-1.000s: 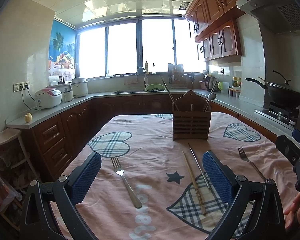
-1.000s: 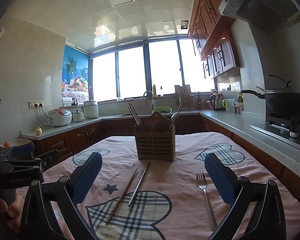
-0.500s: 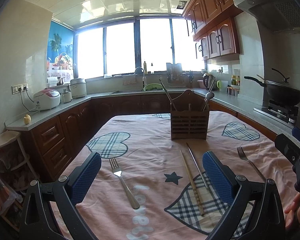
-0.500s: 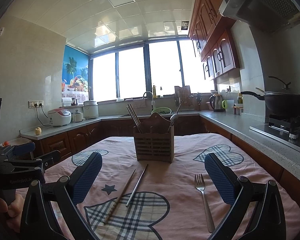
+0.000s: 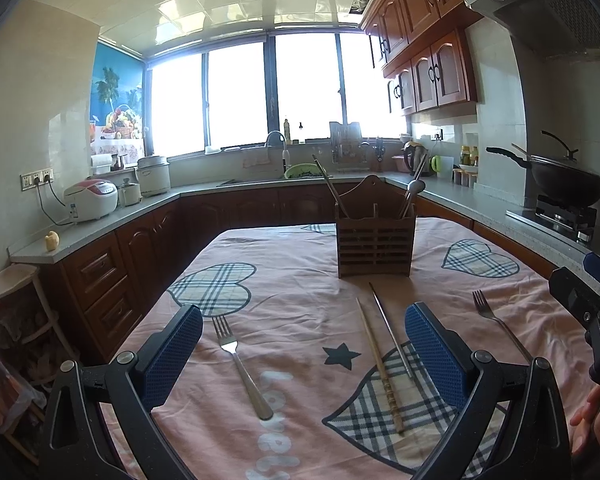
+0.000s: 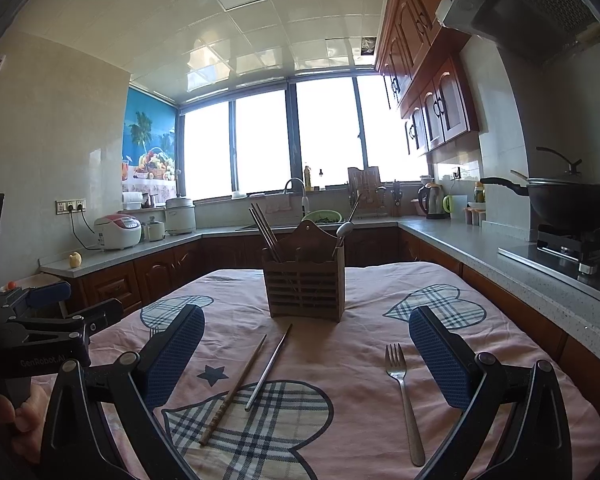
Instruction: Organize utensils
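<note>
A brown wooden utensil holder [image 5: 374, 246] stands mid-table; it also shows in the right wrist view [image 6: 305, 288] with chopsticks and a spoon in it. A wooden chopstick [image 5: 379, 364] and a metal chopstick [image 5: 390, 334] lie in front of it, also seen in the right wrist view as the wooden chopstick [image 6: 234, 386] and metal chopstick [image 6: 269, 366]. One fork [image 5: 240, 364] lies between my left gripper's open fingers. Another fork [image 6: 405, 396] lies just inside my right gripper's right finger. My left gripper [image 5: 304, 356] and right gripper [image 6: 306, 356] are both open, empty, above the table.
The table has a pink cloth [image 5: 300, 292] with plaid hearts. Counters wrap around: rice cookers [image 5: 92, 200] at left, a sink [image 5: 276, 176] at the back, a wok [image 5: 564, 186] on the stove at right. A white shelf [image 5: 12, 300] stands at the left.
Both grippers have drifted slightly; the holder and utensils sit a little differently in each view. Nothing was taken hold of, and both stay open.
</note>
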`<state>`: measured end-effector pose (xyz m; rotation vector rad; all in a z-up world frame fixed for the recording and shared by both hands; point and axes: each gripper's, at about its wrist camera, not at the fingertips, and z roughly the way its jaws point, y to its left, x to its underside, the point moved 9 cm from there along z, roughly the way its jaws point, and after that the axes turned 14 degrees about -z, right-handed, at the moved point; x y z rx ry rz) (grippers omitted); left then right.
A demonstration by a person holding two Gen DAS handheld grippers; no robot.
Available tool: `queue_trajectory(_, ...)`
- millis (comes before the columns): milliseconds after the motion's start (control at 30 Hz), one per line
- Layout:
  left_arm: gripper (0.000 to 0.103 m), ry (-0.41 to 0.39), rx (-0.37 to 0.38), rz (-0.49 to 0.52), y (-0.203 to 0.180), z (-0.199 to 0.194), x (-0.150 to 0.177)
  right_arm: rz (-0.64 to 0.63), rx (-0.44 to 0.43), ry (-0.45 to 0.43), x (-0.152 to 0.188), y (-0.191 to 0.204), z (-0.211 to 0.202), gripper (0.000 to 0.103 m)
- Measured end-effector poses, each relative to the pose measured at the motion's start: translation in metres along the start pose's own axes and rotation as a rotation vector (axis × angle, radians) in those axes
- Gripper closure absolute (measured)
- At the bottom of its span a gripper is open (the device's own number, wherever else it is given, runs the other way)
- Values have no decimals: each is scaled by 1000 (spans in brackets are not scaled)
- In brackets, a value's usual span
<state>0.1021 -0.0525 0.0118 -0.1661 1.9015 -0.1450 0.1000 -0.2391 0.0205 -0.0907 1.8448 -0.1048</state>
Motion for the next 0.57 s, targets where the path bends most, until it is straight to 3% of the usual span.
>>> queue_trajectory(567,1,-24,45,-17,-14,-2,-8,6,5,25,6,-14,11,0)
